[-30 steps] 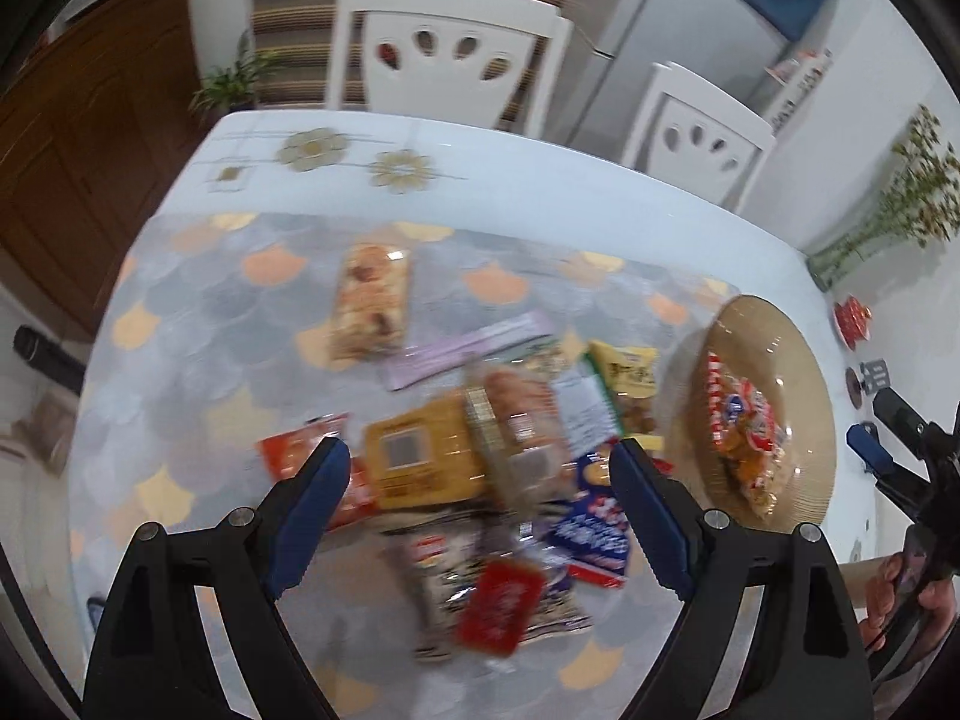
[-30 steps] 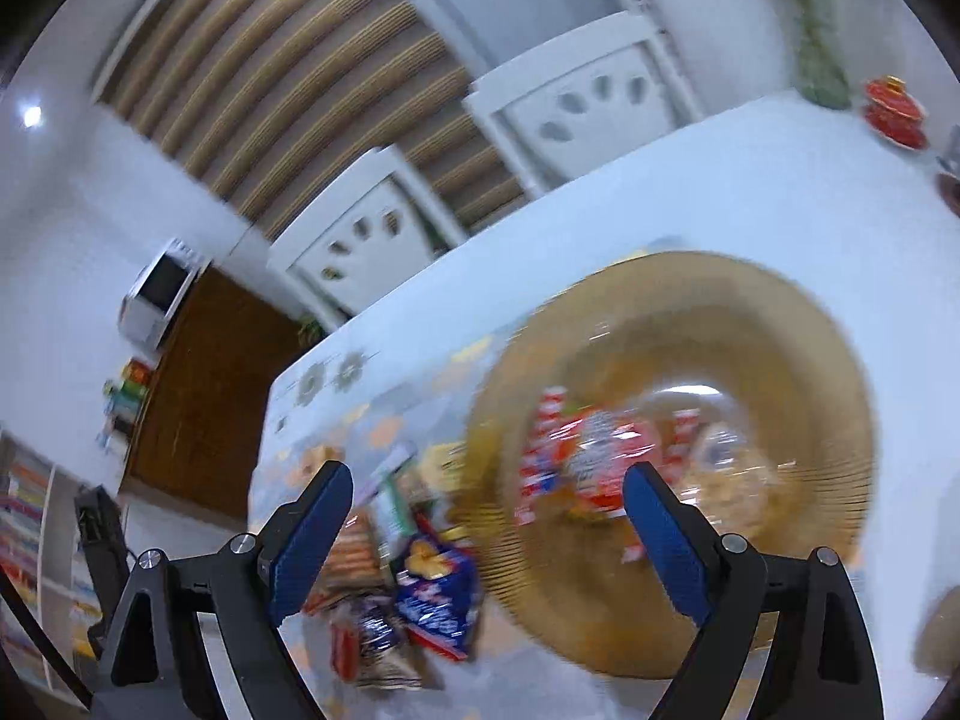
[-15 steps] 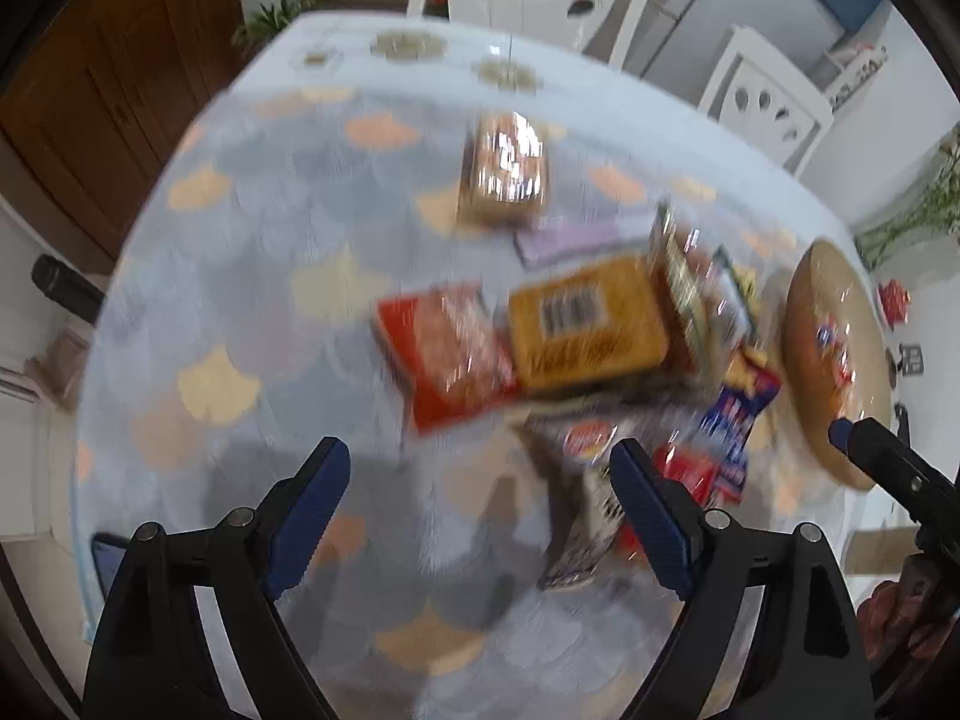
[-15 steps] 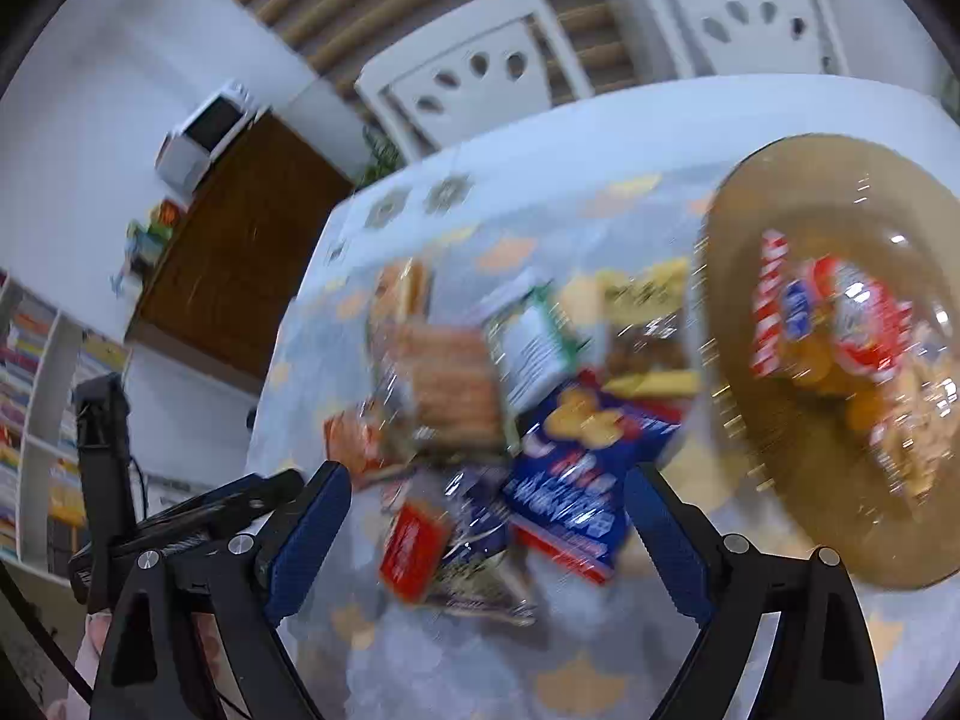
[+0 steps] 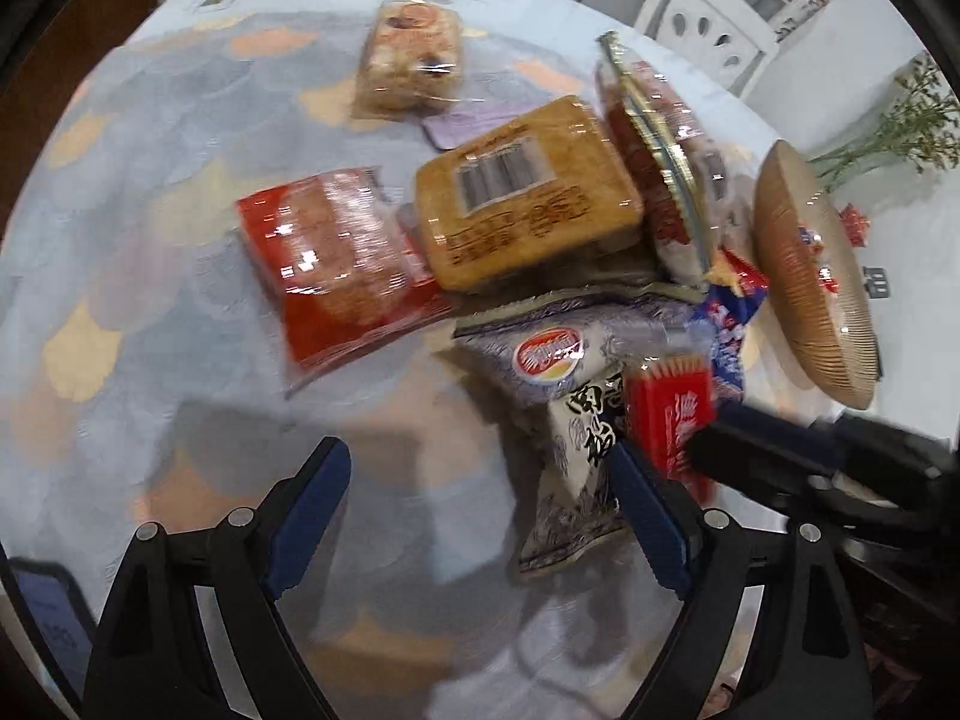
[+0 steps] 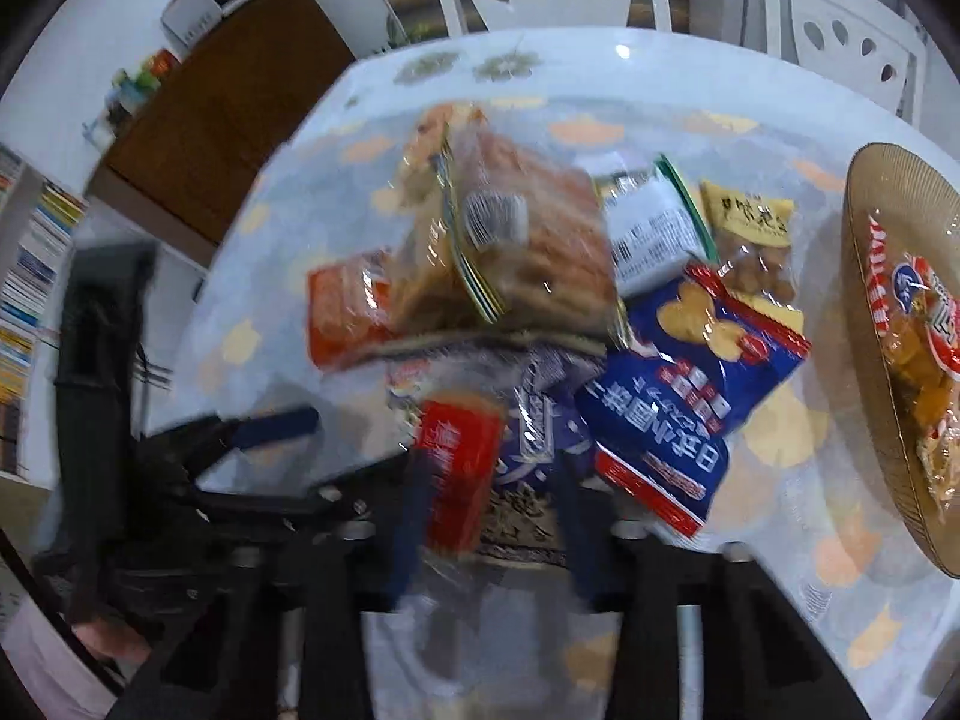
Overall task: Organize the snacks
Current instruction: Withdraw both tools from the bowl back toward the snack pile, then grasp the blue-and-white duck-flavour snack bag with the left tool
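Ahead of the right tool, the blue packet (image 6: 690, 396) bears large white Chinese characters; the tan pack (image 5: 528, 192) carries a barcode.

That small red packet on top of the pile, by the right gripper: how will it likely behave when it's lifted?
The small red packet is a thin glossy wrapper, so probably light and somewhat slippery. It rests on a crinkled purple bag, so that bag may shift or drag along. The right gripper brackets its lower part; blur hides any contact, and gripped low, it may flop.

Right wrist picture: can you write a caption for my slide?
Right hand-held gripper closing around a small red packet atop a snack pile, beside a brown plate.
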Action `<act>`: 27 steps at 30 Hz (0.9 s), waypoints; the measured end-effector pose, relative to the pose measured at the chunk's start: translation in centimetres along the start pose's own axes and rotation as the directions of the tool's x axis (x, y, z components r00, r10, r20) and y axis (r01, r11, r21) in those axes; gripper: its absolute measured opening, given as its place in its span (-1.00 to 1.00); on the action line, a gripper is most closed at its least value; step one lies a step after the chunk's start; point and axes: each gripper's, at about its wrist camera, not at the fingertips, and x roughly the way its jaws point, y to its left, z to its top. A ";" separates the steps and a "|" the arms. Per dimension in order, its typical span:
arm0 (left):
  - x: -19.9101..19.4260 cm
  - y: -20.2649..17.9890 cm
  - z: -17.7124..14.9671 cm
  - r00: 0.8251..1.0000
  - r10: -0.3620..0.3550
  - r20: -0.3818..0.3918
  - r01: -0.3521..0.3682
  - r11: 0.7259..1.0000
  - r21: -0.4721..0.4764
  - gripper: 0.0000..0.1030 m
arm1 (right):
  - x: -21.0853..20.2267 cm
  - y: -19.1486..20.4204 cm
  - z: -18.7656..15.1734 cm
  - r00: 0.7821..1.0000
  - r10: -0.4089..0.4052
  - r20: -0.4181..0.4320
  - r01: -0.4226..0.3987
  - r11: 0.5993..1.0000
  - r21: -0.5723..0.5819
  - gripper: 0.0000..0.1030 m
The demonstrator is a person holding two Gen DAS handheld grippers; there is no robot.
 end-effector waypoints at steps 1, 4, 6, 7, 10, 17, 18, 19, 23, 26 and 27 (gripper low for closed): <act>0.2 -0.2 0.1 1.000 0.003 -0.006 -0.003 1.000 -0.001 0.70 | 0.0 -0.5 -0.3 1.000 0.012 0.000 -0.012 1.000 0.015 -0.81; 0.9 -1.0 0.3 1.000 -0.009 -0.018 0.009 1.000 0.010 0.71 | -0.4 -2.4 -0.9 1.000 0.005 0.010 -0.006 0.997 0.072 -0.88; 1.2 -1.7 0.3 0.999 -0.026 -0.023 0.026 1.000 0.015 0.71 | -0.8 -4.8 -1.5 1.000 0.002 0.025 -0.005 0.990 0.141 -0.88; 1.3 -2.2 0.4 0.999 -0.028 -0.023 0.028 0.999 0.026 0.71 | -1.0 -5.9 -1.8 0.999 0.013 0.033 -0.018 0.984 0.175 -0.88; 1.8 -3.5 0.2 0.999 -0.034 -0.025 0.036 0.998 0.056 0.73 | -1.6 -9.2 -3.0 0.992 0.096 0.085 -0.116 0.956 0.270 -0.88; 3.6 -6.7 0.9 0.998 0.060 -0.004 -0.058 0.980 0.192 0.83 | -2.4 -10.4 -4.6 0.990 0.093 0.102 -0.117 0.961 0.251 -0.31; 3.6 -6.7 1.2 0.997 0.071 0.008 -0.071 0.980 0.186 0.84 | -2.4 -10.1 -5.0 0.990 0.087 0.108 -0.110 0.967 0.231 0.00; 3.6 -6.4 1.4 0.997 0.072 0.013 -0.074 0.984 0.163 0.84 | -2.4 -9.8 -5.3 0.990 0.083 0.115 -0.106 0.972 0.211 0.10; 3.0 -4.2 2.1 0.998 0.054 0.024 -0.055 0.997 0.050 0.84 | -0.7 -7.3 -6.1 0.995 0.073 0.065 -0.081 0.988 0.131 0.16; 2.5 -3.5 1.6 0.998 0.057 0.022 -0.058 0.996 0.062 0.84 | 1.9 -6.1 -5.9 1.000 0.003 0.008 -0.004 0.994 0.105 0.15; 2.3 -3.2 1.3 0.998 0.064 0.021 -0.065 0.995 0.070 0.84 | 2.4 -5.9 -5.9 1.000 -0.014 0.011 0.013 0.995 0.101 0.15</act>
